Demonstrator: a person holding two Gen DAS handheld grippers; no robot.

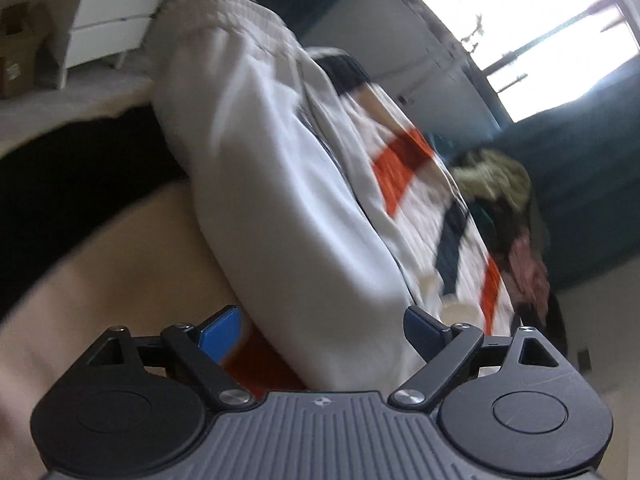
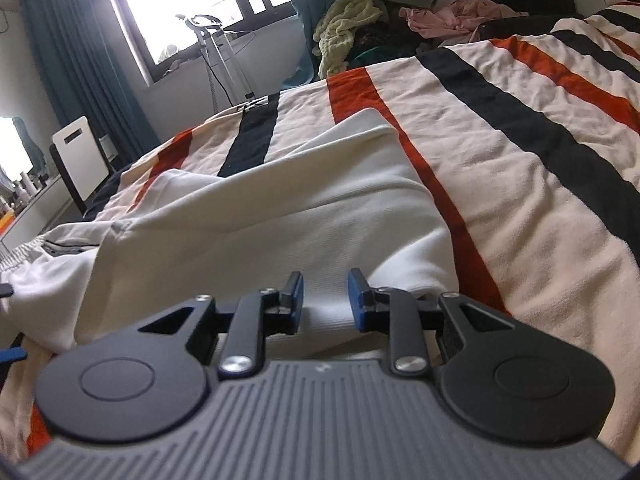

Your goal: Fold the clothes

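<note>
A pair of white trousers (image 2: 280, 208) lies folded lengthwise on a bed with a striped blanket (image 2: 520, 160) in cream, orange and black. My right gripper (image 2: 326, 298) hovers low over the leg end, its blue-padded fingers (image 2: 358, 300) partly apart with the ribbed cuff between them, not pinched. The left wrist view is tilted and blurred. There the white trousers (image 1: 280, 200) run up to an elastic waistband. My left gripper (image 1: 324, 330) stands wide open with the white cloth between its fingers (image 1: 224, 332).
A pile of clothes (image 2: 360, 12) lies at the far end of the bed, by teal curtains and a bright window. A garment steamer (image 2: 216, 40) and a white chair (image 2: 80, 156) stand on the left. White drawers (image 1: 116, 8) and a cardboard box (image 1: 20, 40) stand beyond the waistband.
</note>
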